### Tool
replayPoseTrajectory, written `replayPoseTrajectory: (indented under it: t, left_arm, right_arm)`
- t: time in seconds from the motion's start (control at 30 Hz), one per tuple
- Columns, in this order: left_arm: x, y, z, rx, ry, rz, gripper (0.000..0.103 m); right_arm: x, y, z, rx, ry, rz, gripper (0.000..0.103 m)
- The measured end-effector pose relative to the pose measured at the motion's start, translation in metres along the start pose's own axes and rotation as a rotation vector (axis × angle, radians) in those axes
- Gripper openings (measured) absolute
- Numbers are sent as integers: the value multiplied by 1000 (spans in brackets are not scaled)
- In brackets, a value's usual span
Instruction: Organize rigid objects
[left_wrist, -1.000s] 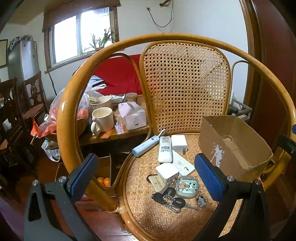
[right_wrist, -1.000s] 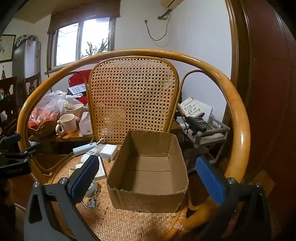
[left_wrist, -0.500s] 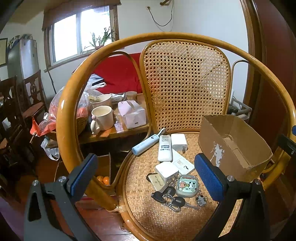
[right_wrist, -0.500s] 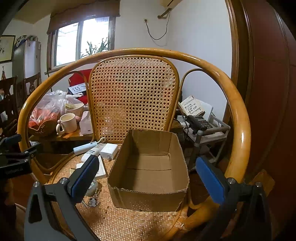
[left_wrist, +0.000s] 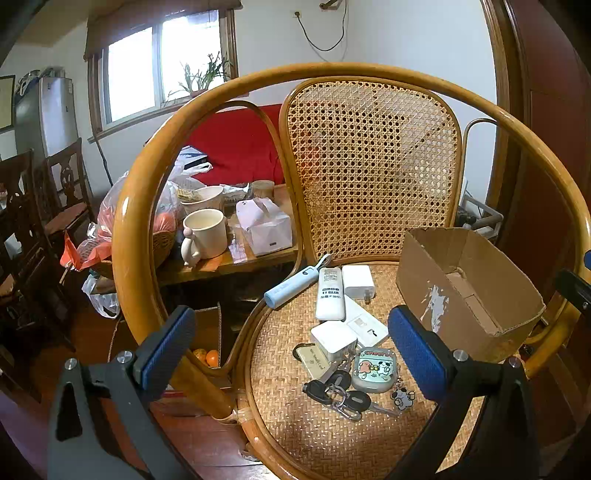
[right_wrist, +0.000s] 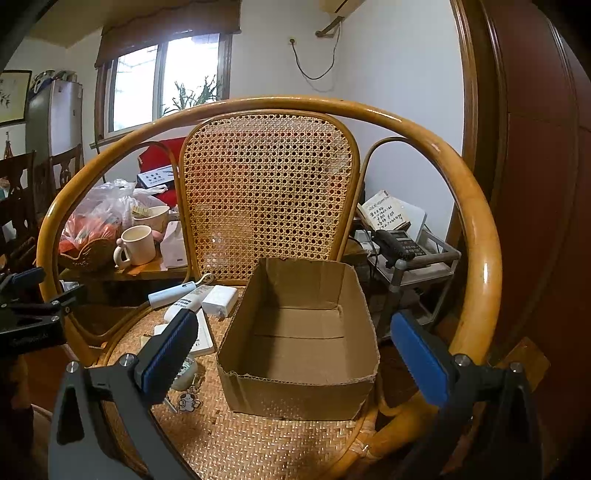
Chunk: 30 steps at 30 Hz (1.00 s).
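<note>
On the woven seat (left_wrist: 317, 424) of a rattan chair lie several small objects: a light blue stick-shaped device (left_wrist: 291, 286), a white remote (left_wrist: 330, 293), a white charger (left_wrist: 357, 281), a white box (left_wrist: 332, 339), a flat white pack (left_wrist: 365, 325), a cartoon-printed case (left_wrist: 373, 369) and black keys (left_wrist: 340, 395). An empty cardboard box (right_wrist: 303, 343) stands on the seat's right side, also seen as the cardboard box (left_wrist: 465, 291). My left gripper (left_wrist: 291, 354) hangs open in front of the objects, holding nothing. My right gripper (right_wrist: 291, 354) is open before the box, empty.
The chair's curved rattan arm hoop (left_wrist: 147, 206) and cane back (left_wrist: 373, 173) ring the seat. Left of the chair is a wooden table (left_wrist: 221, 266) with a cream mug (left_wrist: 205, 234), tissue box (left_wrist: 264, 225) and fruit basket. A metal stand with a phone (right_wrist: 399, 245) sits at the right.
Both views have shifted only slightly; the left gripper has drifted a little, and both grippers stay open. No object has moved.
</note>
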<state>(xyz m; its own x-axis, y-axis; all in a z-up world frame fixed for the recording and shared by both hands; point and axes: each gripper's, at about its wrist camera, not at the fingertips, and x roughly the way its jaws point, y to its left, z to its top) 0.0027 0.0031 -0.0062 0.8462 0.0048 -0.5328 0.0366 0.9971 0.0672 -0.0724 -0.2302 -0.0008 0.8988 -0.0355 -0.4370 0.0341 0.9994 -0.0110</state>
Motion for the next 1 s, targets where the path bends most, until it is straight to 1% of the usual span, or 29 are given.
replayPoseTrajectory:
  t: [1.0]
  left_arm:
    - [2,-2,0,2,16,6,103]
  right_arm:
    - [0,2,0,-13,4,7,103]
